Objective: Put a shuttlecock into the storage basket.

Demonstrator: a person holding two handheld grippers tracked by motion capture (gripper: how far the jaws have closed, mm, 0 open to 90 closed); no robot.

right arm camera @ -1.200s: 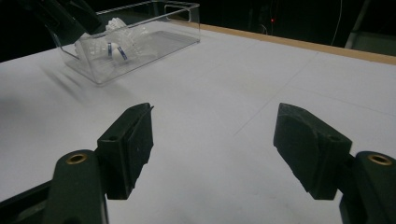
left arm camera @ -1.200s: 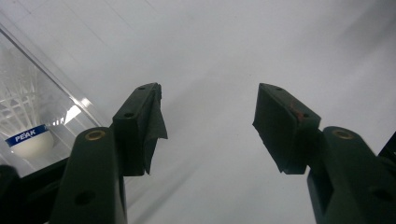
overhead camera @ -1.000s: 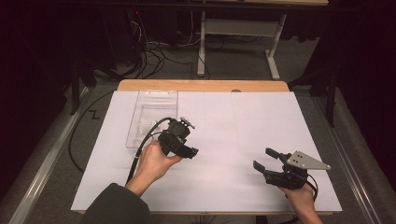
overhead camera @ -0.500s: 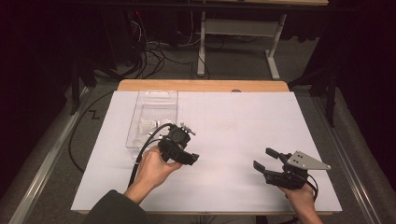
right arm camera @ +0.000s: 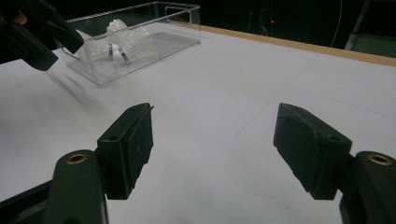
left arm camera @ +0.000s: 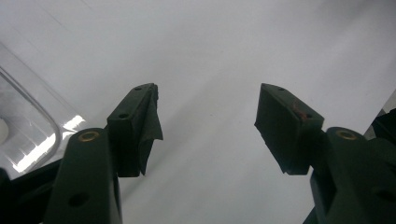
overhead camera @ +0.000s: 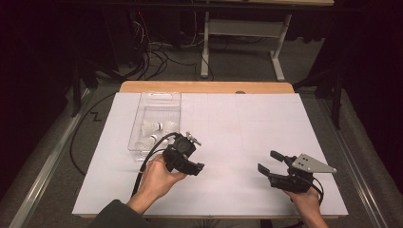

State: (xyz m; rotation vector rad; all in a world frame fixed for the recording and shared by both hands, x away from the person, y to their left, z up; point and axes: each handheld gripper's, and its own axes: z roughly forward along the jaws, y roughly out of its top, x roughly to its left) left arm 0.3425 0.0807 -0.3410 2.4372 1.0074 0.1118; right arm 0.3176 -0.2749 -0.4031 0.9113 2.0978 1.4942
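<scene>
A clear plastic box (overhead camera: 157, 107) stands on the white sheet at the left, with white shuttlecocks (overhead camera: 153, 128) lying in it. My left gripper (overhead camera: 190, 164) hangs just right of the box's near end, held in a hand. In the left gripper view its jaws (left arm camera: 208, 105) stand open over bare sheet, with a corner of the box (left arm camera: 28, 126) at the left edge. My right gripper (overhead camera: 268, 161) rests low at the near right, open and holding nothing. The right gripper view (right arm camera: 215, 126) looks across the sheet to the box (right arm camera: 135, 37) and shuttlecocks (right arm camera: 116, 49).
The white sheet (overhead camera: 247, 128) covers the wooden table, whose far edge (overhead camera: 209, 87) shows bare. A black cable (overhead camera: 142, 166) trails from the left gripper off the near edge. Table legs and cables stand on the floor beyond.
The left hand and its gripper have drifted a little toward the near edge and to the right, away from the box. The right gripper has kept still.
</scene>
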